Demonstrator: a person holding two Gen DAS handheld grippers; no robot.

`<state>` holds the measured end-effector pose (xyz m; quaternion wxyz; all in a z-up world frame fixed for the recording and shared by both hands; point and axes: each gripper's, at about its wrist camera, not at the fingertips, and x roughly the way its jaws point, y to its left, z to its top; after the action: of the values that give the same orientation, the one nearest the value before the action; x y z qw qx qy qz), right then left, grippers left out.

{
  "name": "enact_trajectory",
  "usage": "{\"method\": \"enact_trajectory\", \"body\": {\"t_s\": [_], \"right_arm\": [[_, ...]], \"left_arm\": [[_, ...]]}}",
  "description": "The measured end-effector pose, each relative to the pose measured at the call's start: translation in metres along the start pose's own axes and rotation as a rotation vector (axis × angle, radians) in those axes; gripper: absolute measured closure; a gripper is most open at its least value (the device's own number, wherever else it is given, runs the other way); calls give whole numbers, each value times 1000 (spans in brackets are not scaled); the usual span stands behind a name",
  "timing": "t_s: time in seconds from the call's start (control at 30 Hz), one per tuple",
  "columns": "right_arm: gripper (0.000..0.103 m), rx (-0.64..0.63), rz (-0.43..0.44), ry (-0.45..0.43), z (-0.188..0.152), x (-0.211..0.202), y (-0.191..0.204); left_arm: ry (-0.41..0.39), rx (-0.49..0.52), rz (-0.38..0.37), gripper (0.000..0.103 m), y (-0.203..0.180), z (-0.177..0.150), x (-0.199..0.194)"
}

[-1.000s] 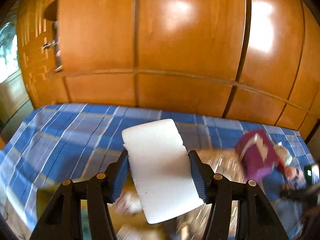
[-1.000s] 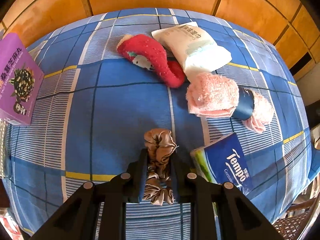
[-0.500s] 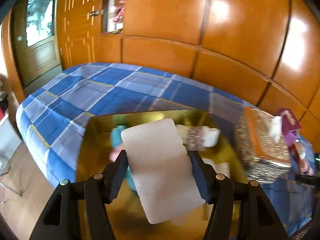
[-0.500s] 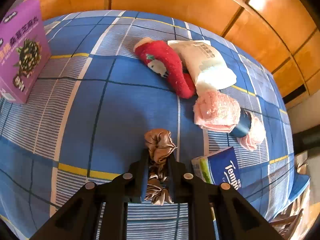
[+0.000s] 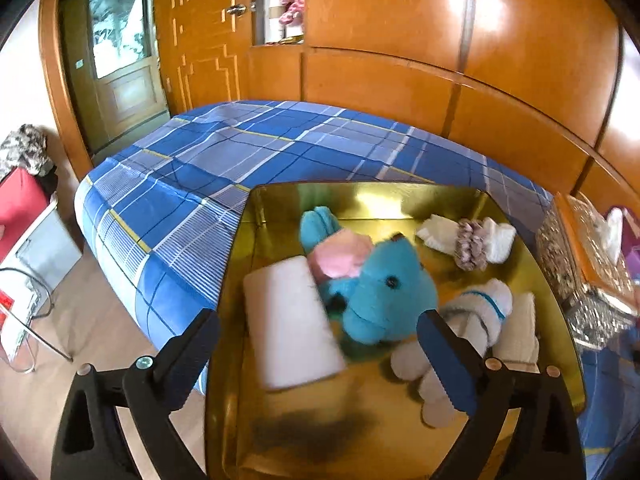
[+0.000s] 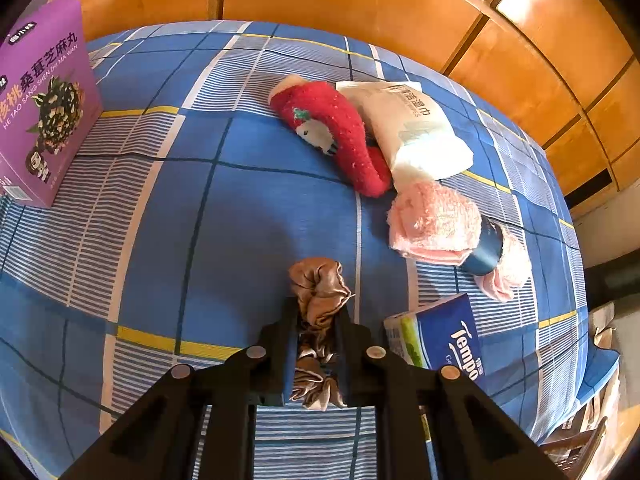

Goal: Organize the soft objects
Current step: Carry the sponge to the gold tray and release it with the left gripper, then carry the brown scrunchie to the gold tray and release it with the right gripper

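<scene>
Jaws of the left gripper (image 5: 318,344) had just been opening and stood spread wide, pads touching nothing. The white pad (image 5: 291,322) that they had pinched half a second before now sat loose between them, blurred, inside the gold tray (image 5: 532,268), its far edge against the blue plush toy (image 5: 376,292). A second earlier the same pad had been carried above the bed with the tray barely in view; the tray now filled the lower half of the left wrist view. Beyond the plush lay a white roll with a grey scrunchie (image 5: 470,244) around it, and to the right of the plush a white rolled towel with a blue band (image 5: 486,312). The tray rested on the blue plaid bed (image 5: 224,160).

Right gripper (image 6: 318,344) was pressed together on the brown satin scrunchie (image 6: 318,292), pinching it as in both earlier frames; the scrunchie bulged out past the fingertips above the bed cover. Its grip looked slightly tighter than a second before. Further out lay a blue Tempo tissue pack (image 6: 448,336) just right of the gripper, a pink towel roll (image 6: 436,222), a red sock (image 6: 336,132) touching a white wipes pack (image 6: 416,128), and a purple box (image 6: 44,100) at far left. Their layout matched the earlier frames.
</scene>
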<state>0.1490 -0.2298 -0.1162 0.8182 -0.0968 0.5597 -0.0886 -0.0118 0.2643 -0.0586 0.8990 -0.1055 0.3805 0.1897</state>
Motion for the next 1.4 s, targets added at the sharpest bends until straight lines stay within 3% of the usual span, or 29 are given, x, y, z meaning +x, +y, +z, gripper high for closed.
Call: {"method": "enact_trajectory", "body": {"t_s": [0.33, 0.57, 0.77, 0.87, 1.03, 1.17, 1.27, 1.4], "right_arm": [[88, 72, 69, 11, 5, 7, -29], [88, 247, 237, 36, 19, 12, -66], [88, 328, 262, 0, 68, -2, -84], [88, 334, 257, -76, 110, -30, -81], [88, 279, 295, -234, 173, -89, -45], [88, 174, 377, -330, 207, -130, 5], [88, 61, 492, -390, 209, -160, 55], [88, -142, 658, -437, 187, -194, 122]], "left_arm": [[-66, 164, -100, 0, -53, -11, -25], [-70, 241, -162, 0, -77, -21, -32], [-87, 266, -172, 0, -82, -22, -39], [-86, 265, -173, 0, -82, -22, -40], [-90, 261, -174, 0, -81, -21, -41], [-90, 261, -175, 0, -80, -20, -40], [-93, 251, -168, 0, -76, -18, -40], [-98, 230, -145, 0, -67, -14, -37]]}}
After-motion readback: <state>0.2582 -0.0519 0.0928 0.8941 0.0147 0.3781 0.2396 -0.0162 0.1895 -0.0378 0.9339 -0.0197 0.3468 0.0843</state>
